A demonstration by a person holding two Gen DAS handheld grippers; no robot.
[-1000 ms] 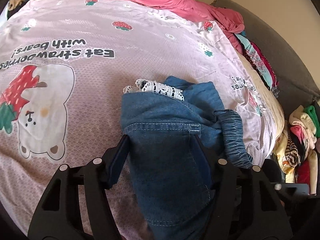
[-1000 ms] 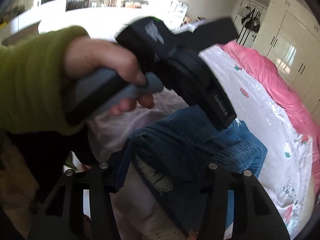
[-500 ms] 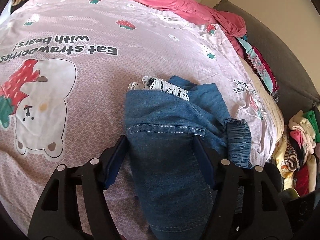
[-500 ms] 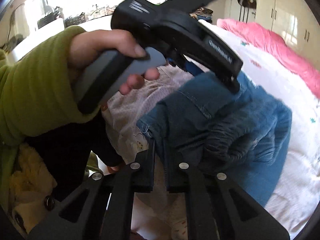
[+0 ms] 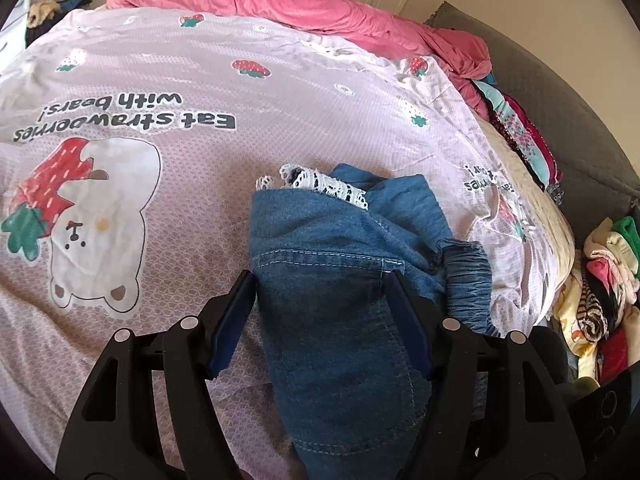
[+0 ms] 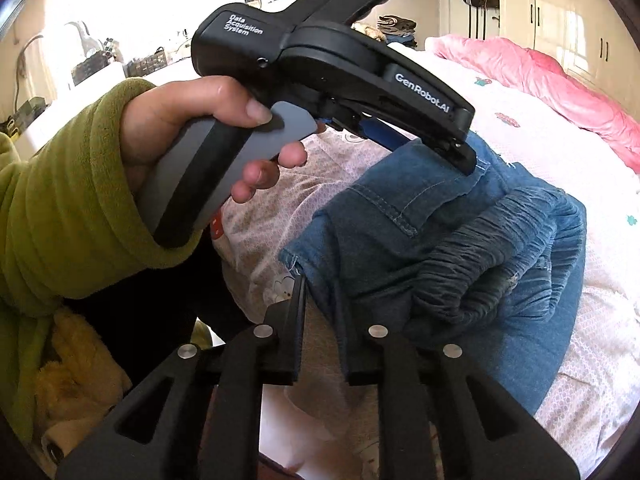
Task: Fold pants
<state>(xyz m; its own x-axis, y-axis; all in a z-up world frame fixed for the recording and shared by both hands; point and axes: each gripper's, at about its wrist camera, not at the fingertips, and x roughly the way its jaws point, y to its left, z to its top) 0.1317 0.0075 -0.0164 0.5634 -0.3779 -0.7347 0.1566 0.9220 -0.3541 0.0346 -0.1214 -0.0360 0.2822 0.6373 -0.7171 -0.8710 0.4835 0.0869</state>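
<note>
- Right gripper [image 6: 320,304] now parted again, off the hem of bundled blue denim pants [image 6: 460,248]; a half-second ago pinched shut.
- Left gripper [image 5: 320,288] unchanged: wide open, straddling the fold.
- Probably final tidy-up.

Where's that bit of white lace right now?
In the left wrist view, the white lace trim peeks out at the far edge of the folded denim pants, lying on the strawberry bedspread ahead of the open left gripper.

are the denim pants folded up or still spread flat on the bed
Folded up: the blue denim pants sit as a compact stacked bundle on the strawberry-print bedsheet, elastic waistband doubled over, white lace trim peeking out between layers.
</note>
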